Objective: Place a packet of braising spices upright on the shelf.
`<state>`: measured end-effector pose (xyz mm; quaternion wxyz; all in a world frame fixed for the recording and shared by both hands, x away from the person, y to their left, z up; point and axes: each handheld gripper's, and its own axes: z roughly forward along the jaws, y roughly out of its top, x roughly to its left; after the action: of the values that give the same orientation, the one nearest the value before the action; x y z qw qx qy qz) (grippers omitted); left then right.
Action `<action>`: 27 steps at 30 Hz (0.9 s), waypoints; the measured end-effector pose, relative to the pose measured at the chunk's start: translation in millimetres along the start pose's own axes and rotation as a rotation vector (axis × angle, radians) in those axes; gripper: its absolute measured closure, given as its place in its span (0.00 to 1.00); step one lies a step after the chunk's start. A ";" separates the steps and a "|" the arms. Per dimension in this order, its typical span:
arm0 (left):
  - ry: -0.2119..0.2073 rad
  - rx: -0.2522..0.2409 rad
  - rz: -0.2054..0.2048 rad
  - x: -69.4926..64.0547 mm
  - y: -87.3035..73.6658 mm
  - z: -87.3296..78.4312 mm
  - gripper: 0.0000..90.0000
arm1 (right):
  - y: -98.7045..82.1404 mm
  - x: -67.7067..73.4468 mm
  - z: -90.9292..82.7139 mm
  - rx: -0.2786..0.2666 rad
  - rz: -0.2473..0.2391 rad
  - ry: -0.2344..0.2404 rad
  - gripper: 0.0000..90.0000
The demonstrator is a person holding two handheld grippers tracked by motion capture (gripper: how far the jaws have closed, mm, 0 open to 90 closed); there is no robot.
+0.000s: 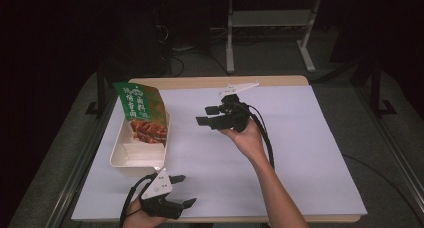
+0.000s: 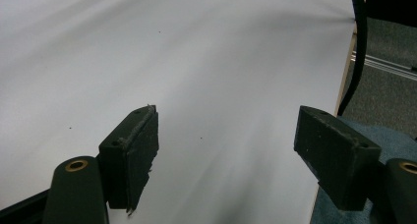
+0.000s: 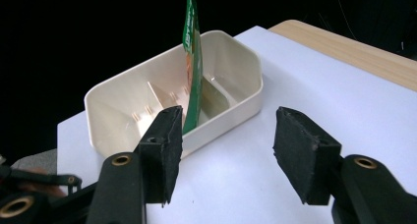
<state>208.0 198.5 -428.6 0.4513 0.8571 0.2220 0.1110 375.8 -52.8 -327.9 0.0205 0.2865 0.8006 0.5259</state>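
A cream divided box [image 1: 120, 155] [image 3: 231, 111] sits at the left of the white sheet. A green and orange snack pouch [image 1: 142, 110] [image 3: 193, 62] stands upright in the box's far compartment, leaning on its rim. My right gripper [image 1: 206, 115] [image 3: 226, 145] is held above the middle of the table, open, jaws pointing left at the box with nothing between them. My left gripper [image 1: 184, 190] [image 2: 226, 150] rests low near the front edge of the table, open and empty, just below the box.
A white sheet [image 1: 300, 148] covers most of the wooden table [image 1: 280, 80]. A black cable [image 2: 358, 52] hangs by the table's front edge in the left gripper view. Beyond the table stand white desk legs [image 1: 230, 38] and grey floor.
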 end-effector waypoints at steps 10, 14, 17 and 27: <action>0.001 0.002 -0.002 1.2 0.1 0.3 0.27 | -12.8 -3.2 -16.6 0.010 0.006 -0.011 0.44; 0.003 -0.001 0.001 2.4 0.2 0.2 0.26 | -18.9 -4.7 -24.6 0.017 0.017 -0.015 0.43; 0.003 -0.001 0.003 2.5 0.4 0.3 0.26 | -24.1 -5.8 -30.4 0.012 0.020 -0.017 0.42; 0.006 -0.007 -0.005 2.7 0.0 -0.5 0.26 | -40.7 -9.9 -46.9 0.010 0.034 -0.034 0.42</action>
<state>210.2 200.1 -428.3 0.4538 0.8547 0.2252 0.1131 350.5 -107.9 -344.3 0.0238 0.3089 0.7977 0.5174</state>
